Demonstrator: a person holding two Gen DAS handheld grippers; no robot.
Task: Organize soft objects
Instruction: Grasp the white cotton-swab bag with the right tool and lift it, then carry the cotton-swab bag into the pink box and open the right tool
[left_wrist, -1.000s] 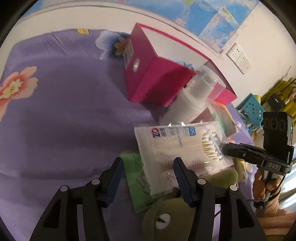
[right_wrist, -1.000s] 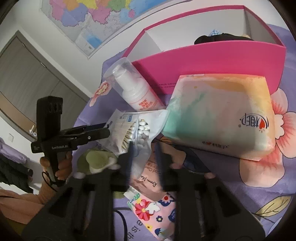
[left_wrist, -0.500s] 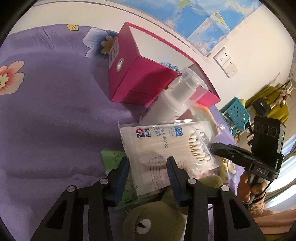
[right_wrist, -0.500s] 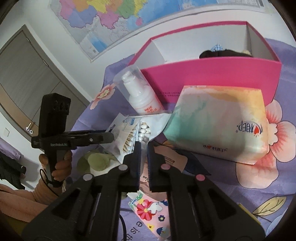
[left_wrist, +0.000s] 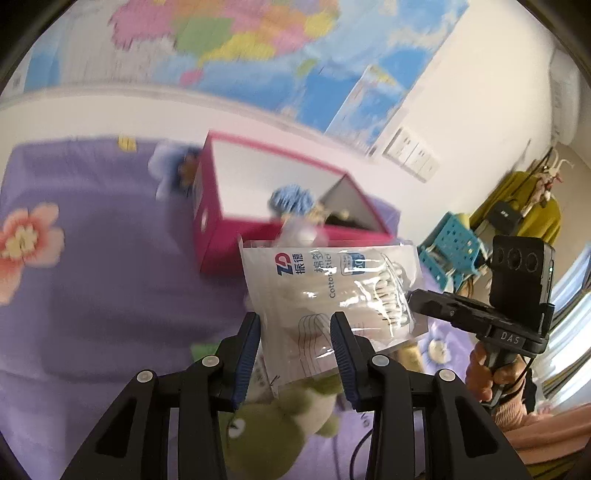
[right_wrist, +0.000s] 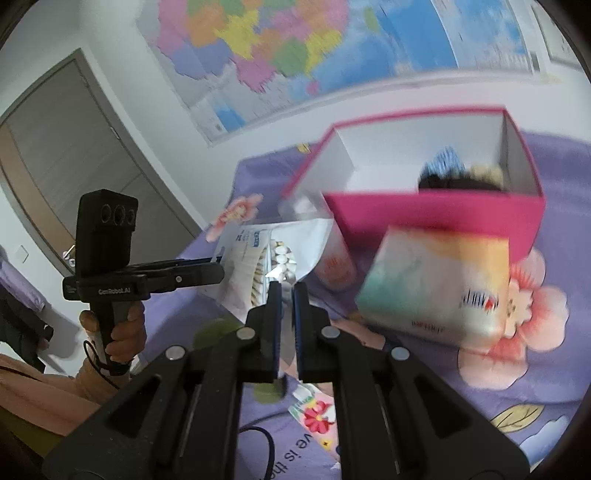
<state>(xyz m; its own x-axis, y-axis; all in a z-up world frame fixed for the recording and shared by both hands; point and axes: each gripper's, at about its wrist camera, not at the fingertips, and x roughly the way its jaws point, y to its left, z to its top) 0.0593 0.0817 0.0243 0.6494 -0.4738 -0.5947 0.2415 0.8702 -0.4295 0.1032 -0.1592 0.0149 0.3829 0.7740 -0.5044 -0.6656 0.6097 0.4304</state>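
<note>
Both tongs now pinch the cotton swab bag (left_wrist: 328, 295), left tongs (left_wrist: 295, 354) at its bottom edge, right tongs (right_wrist: 286, 295) at its corner; it has lifted off the bed (left_wrist: 92, 295) to frame centre. Behind, the pink box (left_wrist: 236, 240) holds blue, dark and pale soft items.

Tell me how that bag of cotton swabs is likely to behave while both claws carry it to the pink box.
The bag of cotton swabs is thin crinkly plastic, so it will probably sag and flop between the left claw and right claw. It looks light. The glossy film may slip, and the loose swabs could shift inside.
</note>
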